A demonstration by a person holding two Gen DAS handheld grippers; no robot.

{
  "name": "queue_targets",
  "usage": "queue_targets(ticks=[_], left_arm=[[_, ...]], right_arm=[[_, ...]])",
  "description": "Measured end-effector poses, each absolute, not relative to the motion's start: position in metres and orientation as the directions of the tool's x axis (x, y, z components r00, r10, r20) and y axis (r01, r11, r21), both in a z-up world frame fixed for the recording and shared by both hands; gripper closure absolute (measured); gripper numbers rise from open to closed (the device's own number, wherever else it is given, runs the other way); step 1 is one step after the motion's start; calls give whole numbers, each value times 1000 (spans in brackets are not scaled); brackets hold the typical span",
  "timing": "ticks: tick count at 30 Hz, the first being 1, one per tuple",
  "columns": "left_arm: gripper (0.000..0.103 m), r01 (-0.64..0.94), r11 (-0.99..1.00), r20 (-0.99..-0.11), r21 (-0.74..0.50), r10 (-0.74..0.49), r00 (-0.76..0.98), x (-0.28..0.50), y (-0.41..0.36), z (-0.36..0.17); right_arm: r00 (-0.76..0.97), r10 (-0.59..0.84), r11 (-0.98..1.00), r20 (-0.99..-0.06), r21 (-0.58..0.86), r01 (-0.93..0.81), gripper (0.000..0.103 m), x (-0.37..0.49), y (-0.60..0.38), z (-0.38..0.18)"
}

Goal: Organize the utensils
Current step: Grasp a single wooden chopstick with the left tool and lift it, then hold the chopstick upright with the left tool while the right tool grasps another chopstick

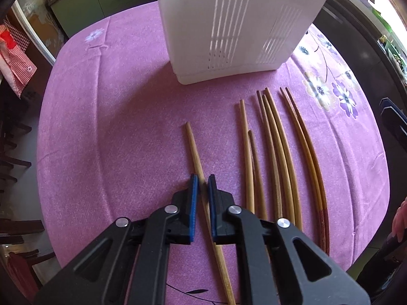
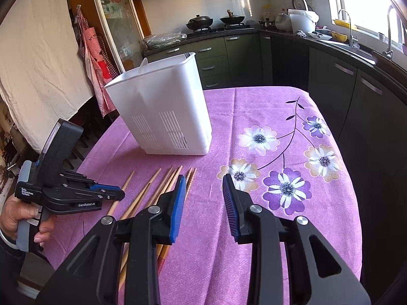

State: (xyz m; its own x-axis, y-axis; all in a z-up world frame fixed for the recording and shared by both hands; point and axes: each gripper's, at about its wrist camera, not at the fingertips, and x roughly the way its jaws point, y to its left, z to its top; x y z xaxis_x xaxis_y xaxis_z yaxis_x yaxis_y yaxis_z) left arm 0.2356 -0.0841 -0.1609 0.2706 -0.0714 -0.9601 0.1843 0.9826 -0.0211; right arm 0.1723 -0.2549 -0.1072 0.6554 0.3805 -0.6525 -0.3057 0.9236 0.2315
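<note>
Several wooden chopsticks (image 1: 279, 157) lie side by side on the purple cloth, also seen in the right wrist view (image 2: 162, 185). One chopstick (image 1: 194, 150) lies apart to their left. My left gripper (image 1: 202, 185) straddles this single chopstick, its blue pads narrowly apart with the stick between them; a small gap shows on each side. It also shows in the right wrist view (image 2: 119, 193). A white slotted utensil holder (image 1: 236, 25) stands upright beyond the chopsticks, also in the right wrist view (image 2: 165, 109). My right gripper (image 2: 203, 190) is open and empty above the cloth, right of the chopsticks.
The table (image 2: 267, 106) carries a purple flowered cloth; its edges fall away left and right. Dark kitchen cabinets (image 2: 356, 89) and a counter with pots stand behind. A red checked apron (image 2: 94, 58) hangs at the left. Chairs (image 1: 15, 152) stand left of the table.
</note>
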Motion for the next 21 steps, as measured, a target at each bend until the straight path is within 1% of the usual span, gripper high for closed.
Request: queue_targets(ticks=[6, 8, 14, 21], left_arm=[[97, 171, 984, -957, -55, -100, 271, 225, -75, -156], [97, 168, 983, -949, -68, -115, 293, 221, -69, -146], [97, 166, 982, -895, -90, -153, 419, 202, -52, -93], [97, 179, 980, -816, -84, -170, 552, 172, -41, -37]], right_arm=[[659, 375, 925, -652, 225, -305, 73, 170, -257, -106], [661, 373, 927, -651, 225, -301, 73, 170, -259, -105], [662, 372, 927, -650, 225, -300, 72, 170, -262, -104], [649, 375, 925, -662, 225, -306, 69, 172, -260, -104]])
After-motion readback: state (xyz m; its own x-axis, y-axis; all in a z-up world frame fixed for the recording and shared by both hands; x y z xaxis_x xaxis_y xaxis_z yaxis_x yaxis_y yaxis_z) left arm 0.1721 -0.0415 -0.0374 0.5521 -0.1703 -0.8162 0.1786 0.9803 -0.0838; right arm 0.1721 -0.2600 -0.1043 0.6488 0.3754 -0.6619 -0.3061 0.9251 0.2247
